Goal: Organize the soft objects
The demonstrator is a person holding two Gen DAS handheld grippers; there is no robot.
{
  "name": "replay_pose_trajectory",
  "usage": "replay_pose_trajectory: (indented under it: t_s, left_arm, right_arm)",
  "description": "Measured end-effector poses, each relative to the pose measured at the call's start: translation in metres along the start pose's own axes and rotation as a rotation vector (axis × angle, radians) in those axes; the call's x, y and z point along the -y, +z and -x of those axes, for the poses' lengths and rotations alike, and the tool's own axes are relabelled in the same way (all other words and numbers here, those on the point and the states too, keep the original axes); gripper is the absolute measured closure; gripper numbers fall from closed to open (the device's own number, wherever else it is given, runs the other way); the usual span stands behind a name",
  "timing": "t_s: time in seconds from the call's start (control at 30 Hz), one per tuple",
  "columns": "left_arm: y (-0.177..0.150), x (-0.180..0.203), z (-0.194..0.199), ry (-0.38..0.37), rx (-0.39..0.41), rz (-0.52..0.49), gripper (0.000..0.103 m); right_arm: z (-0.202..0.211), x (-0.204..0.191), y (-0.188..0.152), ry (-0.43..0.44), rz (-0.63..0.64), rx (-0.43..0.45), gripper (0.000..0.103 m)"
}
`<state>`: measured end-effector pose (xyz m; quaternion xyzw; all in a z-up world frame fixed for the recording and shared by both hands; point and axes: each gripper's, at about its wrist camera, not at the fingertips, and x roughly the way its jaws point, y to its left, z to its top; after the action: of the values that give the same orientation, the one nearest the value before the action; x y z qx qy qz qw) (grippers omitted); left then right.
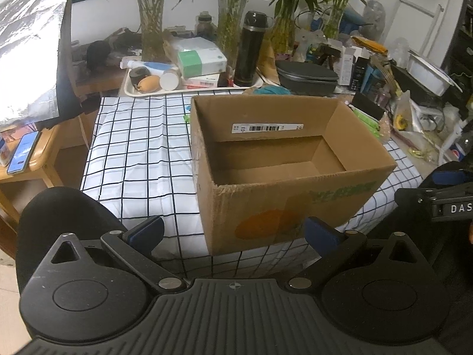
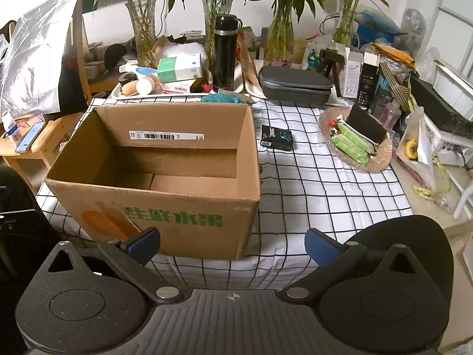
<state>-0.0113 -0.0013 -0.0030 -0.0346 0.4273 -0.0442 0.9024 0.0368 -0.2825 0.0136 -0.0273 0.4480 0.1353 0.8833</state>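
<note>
Both grippers spread wide, holding nothing, near edge of checked cloth.
Left gripper [image 1: 233, 233] and right gripper [image 2: 232, 244] face an empty cardboard box [image 2: 165, 174] on the tablecloth [image 2: 319, 189]; green soft packs [image 2: 353, 143] lie in a dish [image 2: 381, 159] right of box (teal soft thing [image 2: 224, 97] behind box).

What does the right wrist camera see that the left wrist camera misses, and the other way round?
Only the right wrist view shows the small black packet on the checked cloth, and the whole dish of green packs. Only the left wrist view shows the right gripper at its edge. Both share the empty cardboard box, the black flask, the grey case and the phone. Each gripper's fingers are apart.
</note>
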Motion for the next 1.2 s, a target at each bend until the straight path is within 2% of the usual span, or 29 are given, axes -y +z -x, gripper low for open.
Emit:
replay_pose_trajectory:
  t_s: [0.4, 0.93, 1.07, 1.2]
  left_arm:
    - [0.005, 0.000, -0.003, 0.035, -0.008, -0.016, 0.000]
    - [0.019, 0.004, -0.015, 0.039, 0.007, -0.058, 0.000]
    - [0.027, -0.001, -0.022, 0.012, 0.003, -0.038, 0.000]
    - [0.030, -0.001, -0.026, 0.024, 0.006, -0.046, 0.000]
  right_arm:
    - [-0.009, -0.001, 0.002, 0.021, 0.008, -0.008, 0.000]
    - [-0.016, 0.010, 0.008, 0.161, 0.028, 0.023, 0.000]
    - [-0.022, 0.016, 0.013, 0.146, 0.012, 0.021, 0.000]
    - [-0.028, 0.025, 0.016, 0.118, -0.013, 0.025, 0.000]
